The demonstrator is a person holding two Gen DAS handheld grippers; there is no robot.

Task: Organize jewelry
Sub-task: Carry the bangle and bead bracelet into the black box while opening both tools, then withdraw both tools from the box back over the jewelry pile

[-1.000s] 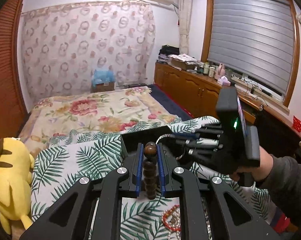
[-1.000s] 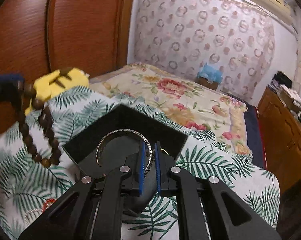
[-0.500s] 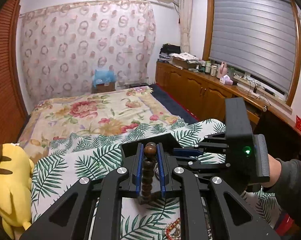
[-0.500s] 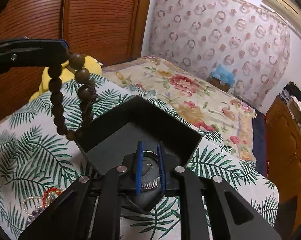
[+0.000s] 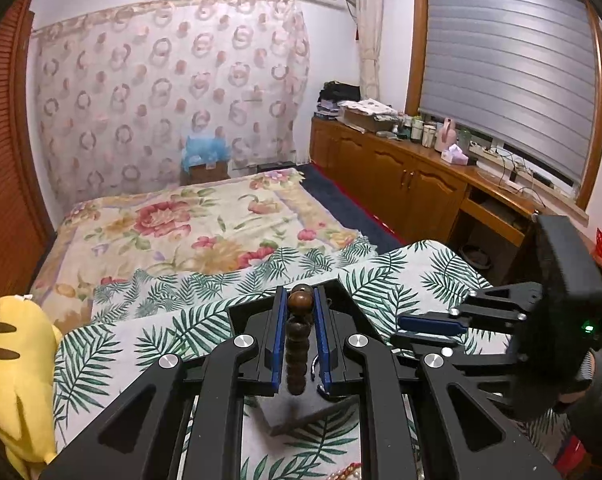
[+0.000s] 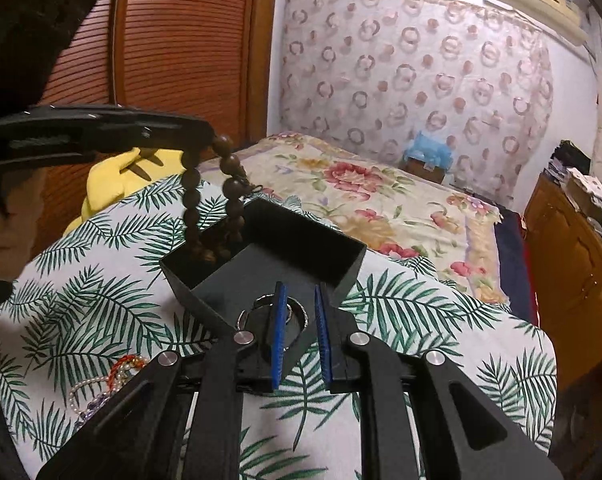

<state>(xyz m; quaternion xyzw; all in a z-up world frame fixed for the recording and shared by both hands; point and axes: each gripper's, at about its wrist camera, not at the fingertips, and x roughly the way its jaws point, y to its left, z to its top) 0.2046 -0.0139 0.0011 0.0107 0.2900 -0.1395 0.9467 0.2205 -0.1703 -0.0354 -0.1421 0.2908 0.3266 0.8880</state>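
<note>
The left gripper (image 5: pixel 297 308) is clenched on the top bead of a brown wooden bead bracelet (image 6: pixel 205 216), so the loop hangs free below the jaws and can be lowered without bunching; in the right wrist view its lowest beads dip inside the far left corner of the black box (image 6: pixel 321 256), apparently just short of the floor. The right gripper (image 6: pixel 299 312) stands released, blue pads apart with nothing pressed between them, and the silver bangle (image 6: pixel 269 308) lies flat on the box floor by the near corner, partly hidden behind the left pad. That reads as a finished drop, the hand pulling clear so the box is free for the beads. The box sits on the palm-leaf cloth (image 6: pixel 421 320), near its middle, while a tangle of pearl and red strands (image 6: pixel 109 376) waits by the cloth's near left edge, probably next in line. Against a second ago, the bangle was pinched upright in the right jaws above the box and is now let go; the bead bracelet hung well left of the box over the cloth and has come across to the box.
</note>
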